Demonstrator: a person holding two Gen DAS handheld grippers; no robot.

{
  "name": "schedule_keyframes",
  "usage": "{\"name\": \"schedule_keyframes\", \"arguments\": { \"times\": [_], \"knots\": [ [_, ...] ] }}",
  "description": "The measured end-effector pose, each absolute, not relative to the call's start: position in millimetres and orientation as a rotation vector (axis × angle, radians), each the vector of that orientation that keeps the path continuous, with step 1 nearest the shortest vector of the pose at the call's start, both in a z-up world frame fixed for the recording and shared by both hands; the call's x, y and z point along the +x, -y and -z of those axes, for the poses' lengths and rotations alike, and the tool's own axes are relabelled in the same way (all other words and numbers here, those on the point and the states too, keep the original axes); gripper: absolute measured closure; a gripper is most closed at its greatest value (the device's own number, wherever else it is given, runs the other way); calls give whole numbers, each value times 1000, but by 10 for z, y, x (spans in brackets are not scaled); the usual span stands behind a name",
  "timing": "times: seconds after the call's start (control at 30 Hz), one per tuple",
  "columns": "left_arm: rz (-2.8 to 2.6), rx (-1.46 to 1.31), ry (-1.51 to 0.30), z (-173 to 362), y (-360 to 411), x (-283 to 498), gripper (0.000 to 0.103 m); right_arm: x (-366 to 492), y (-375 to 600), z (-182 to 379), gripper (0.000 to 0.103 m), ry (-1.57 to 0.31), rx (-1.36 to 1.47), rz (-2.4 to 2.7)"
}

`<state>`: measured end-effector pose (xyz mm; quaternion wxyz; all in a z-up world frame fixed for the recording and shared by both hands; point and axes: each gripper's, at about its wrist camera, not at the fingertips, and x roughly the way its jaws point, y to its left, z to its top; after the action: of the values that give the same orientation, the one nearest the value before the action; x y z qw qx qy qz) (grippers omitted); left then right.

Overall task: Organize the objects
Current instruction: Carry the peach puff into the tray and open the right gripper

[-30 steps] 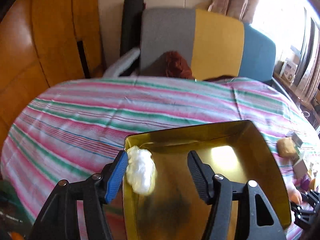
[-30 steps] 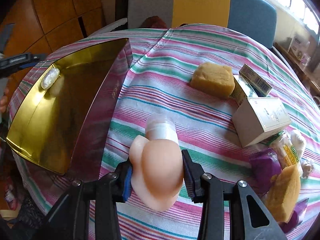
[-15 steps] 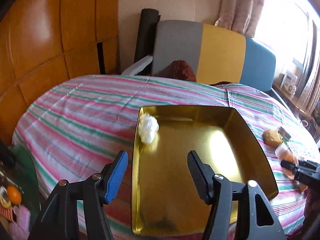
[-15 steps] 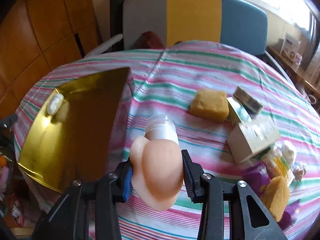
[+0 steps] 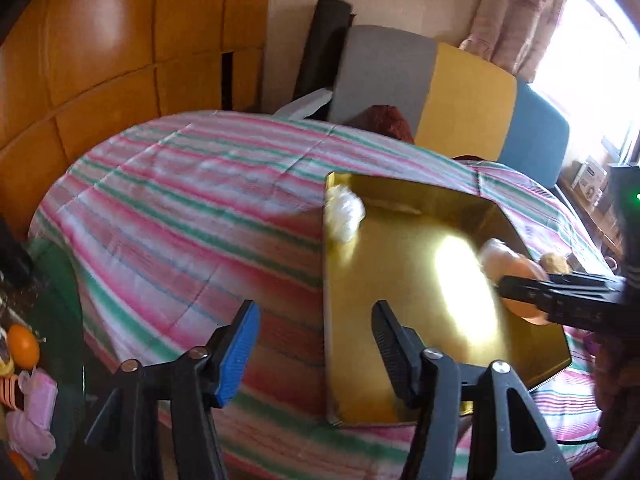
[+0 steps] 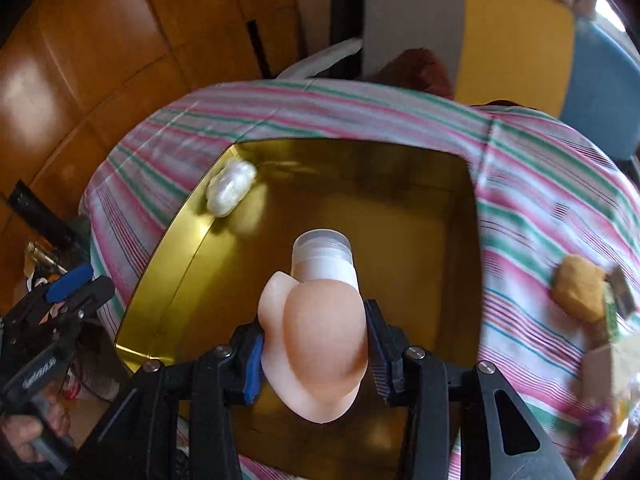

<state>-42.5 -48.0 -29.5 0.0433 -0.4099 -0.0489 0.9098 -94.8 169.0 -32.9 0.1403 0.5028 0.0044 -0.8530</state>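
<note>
A gold metal tray [image 5: 400, 280] [image 6: 400, 208] lies on the striped tablecloth. A white crumpled wad [image 5: 344, 212] [image 6: 231, 188] sits in its far left corner. My right gripper [image 6: 314, 344] is shut on a peach-coloured bottle with a clear cap [image 6: 320, 320] and holds it over the tray; the bottle also shows in the left wrist view [image 5: 516, 276], at the tray's right side. My left gripper [image 5: 316, 344] is open and empty, above the tray's near left edge.
A yellow sponge [image 6: 580, 292] [image 5: 554, 263], small boxes and a purple item [image 6: 596, 426] lie on the cloth right of the tray. A grey, yellow and blue sofa [image 5: 460, 100] stands behind the table. Wood panelling [image 5: 100, 40] is on the left.
My right gripper has carried the peach bottle left, from above the cloth to above the tray. My left gripper has drawn back, open, away from the white wad.
</note>
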Motion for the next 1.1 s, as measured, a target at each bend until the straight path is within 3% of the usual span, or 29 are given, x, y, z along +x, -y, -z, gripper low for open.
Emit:
{"name": "schedule_keyframes", "arguments": {
  "times": [0.27,0.4,0.5,0.57,0.87,1.1],
  "knots": [
    [-2771,-1331,243,433,805,-390,47,-1516,-1008,649,55,24,1571,2410],
    [-2769,-1312,278,422,863,-393,47,-1674,-898,677,44,108,1564,2404],
    [-2757,-1313,288,443,874,-399,47,-1679,-940,618,21,318,1500,2290],
    [-2750,-1320,298,465,880,-403,47,-1611,-1013,570,19,346,1475,2289],
    [-2722,-1291,283,375,777,-379,47,-1161,-1334,405,18,178,1420,2410],
    [-2717,-1215,191,198,458,-308,47,-555,-1862,164,4,47,1292,2595]
  ]
}}
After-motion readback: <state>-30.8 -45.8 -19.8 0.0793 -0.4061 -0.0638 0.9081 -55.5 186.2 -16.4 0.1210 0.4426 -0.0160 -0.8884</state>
